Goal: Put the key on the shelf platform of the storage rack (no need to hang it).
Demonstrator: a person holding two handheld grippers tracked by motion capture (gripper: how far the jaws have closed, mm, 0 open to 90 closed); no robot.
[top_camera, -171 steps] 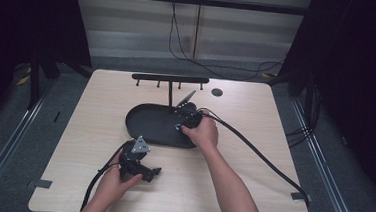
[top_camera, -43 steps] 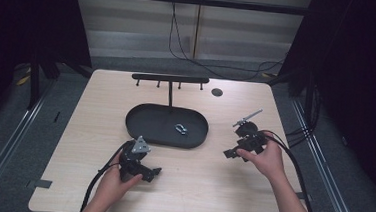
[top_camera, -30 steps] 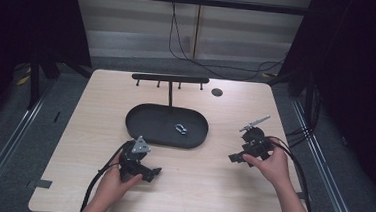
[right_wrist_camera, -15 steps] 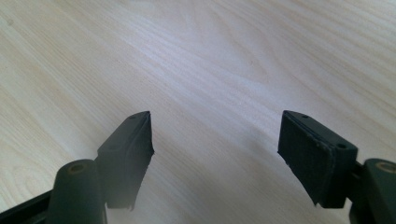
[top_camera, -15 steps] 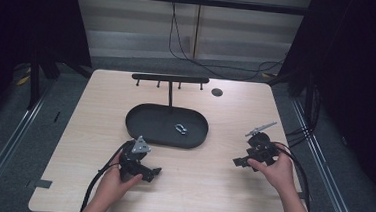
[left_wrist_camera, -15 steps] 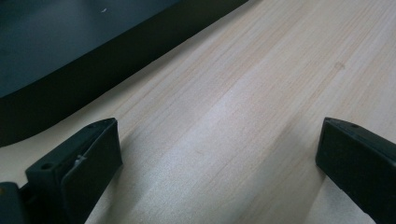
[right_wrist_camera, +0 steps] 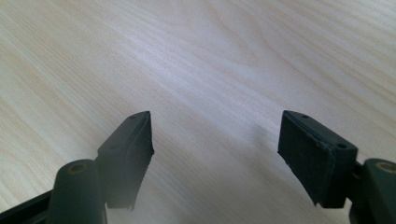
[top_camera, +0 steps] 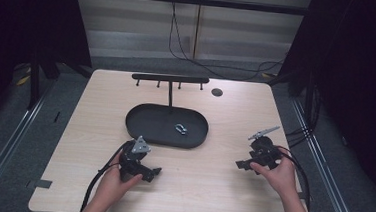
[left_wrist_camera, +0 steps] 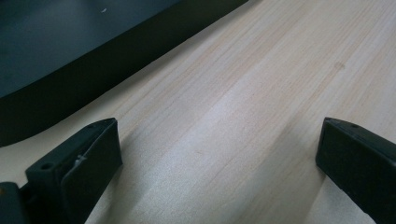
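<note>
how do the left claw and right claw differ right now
The left claw rests close by the near rim of the black tray; the right claw sits far off to the tray's right. The left claw view takes in the tray's edge, while the right claw view looks onto bare table. Both are open and hold nothing.

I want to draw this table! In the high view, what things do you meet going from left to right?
Left tool → black oval tray → small metal piece lying in the tray → small round dark spot near the table's far edge → right tool.
</note>
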